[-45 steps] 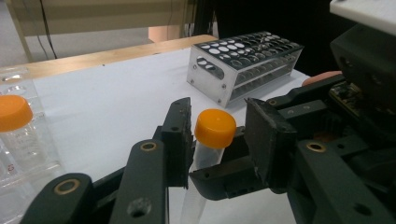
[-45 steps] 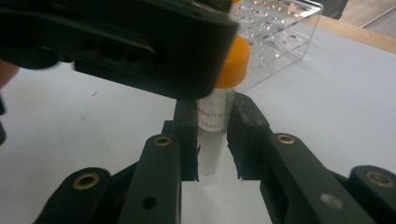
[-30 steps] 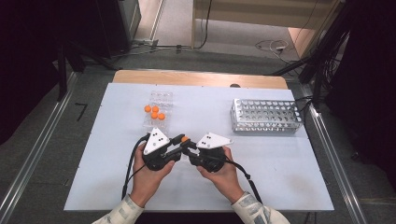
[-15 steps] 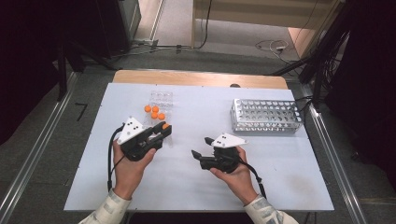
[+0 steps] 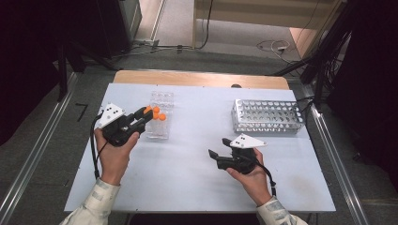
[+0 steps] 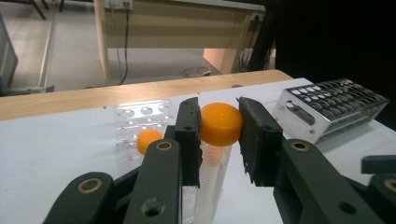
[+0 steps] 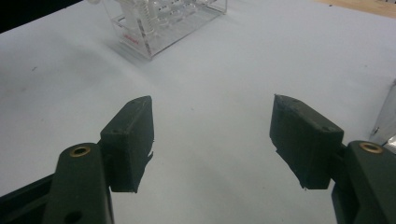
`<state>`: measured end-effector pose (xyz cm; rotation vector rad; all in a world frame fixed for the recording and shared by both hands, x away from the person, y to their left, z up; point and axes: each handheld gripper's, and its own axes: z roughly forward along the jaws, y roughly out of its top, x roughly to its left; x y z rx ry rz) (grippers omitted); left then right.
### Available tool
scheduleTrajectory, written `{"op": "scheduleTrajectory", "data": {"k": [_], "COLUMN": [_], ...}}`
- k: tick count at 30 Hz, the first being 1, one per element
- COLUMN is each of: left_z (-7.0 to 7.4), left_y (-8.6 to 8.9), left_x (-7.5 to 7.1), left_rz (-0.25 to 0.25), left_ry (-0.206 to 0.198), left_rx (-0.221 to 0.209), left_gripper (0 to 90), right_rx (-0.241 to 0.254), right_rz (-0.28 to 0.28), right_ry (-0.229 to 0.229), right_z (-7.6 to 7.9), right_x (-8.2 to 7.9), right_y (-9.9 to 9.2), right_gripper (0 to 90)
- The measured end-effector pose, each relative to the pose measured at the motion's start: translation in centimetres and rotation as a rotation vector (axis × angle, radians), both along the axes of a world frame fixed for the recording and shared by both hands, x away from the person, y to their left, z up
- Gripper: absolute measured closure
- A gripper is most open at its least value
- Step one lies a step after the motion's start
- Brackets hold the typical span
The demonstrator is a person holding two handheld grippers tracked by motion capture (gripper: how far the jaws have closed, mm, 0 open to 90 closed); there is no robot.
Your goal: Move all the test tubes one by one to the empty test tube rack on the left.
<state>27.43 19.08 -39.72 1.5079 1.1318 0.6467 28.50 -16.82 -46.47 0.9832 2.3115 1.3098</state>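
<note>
My left gripper (image 5: 146,112) is shut on the orange cap of a clear tube (image 6: 219,123), whose body hangs down between the jaws. It is held beside the clear plastic rack (image 5: 162,101), where other orange-capped tubes (image 5: 161,117) stand. Behind the held cap, one racked tube (image 6: 149,140) is visible. Lower right on the table, my right gripper (image 5: 218,146) points left. Its jaws have just been opening and now stand open over bare table with nothing between them (image 7: 212,135).
A metal tube rack (image 5: 267,116) stands at the back right of the white table (image 5: 197,178). A wooden strip (image 5: 202,78) runs along the far edge. The clear rack (image 7: 159,23) lies ahead of the right gripper.
Both grippers were close together at the table's middle. The left one has carried the tube left and up towards the clear rack. The right one has drawn back to the right and opened.
</note>
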Motion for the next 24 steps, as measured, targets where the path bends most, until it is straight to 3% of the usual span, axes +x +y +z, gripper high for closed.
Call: {"op": "scheduleTrajectory", "data": {"k": [12,24], "left_z": [0.8,0.2], "left_y": [1.2,1.0], "left_x": [1.5,2.4], "left_rz": [0.06,0.084], "left_ry": [-0.02,-0.033], "left_rx": [0.01,0.047], "left_gripper": [70.4,70.4], "right_rx": [0.008,0.012], "right_rz": [-0.017,-0.023], "right_ry": [-0.001,-0.002], "right_z": [0.1,0.1], "right_x": [0.1,0.2], "right_y": [-0.6,-0.9], "right_gripper": [29.7,30.1]}}
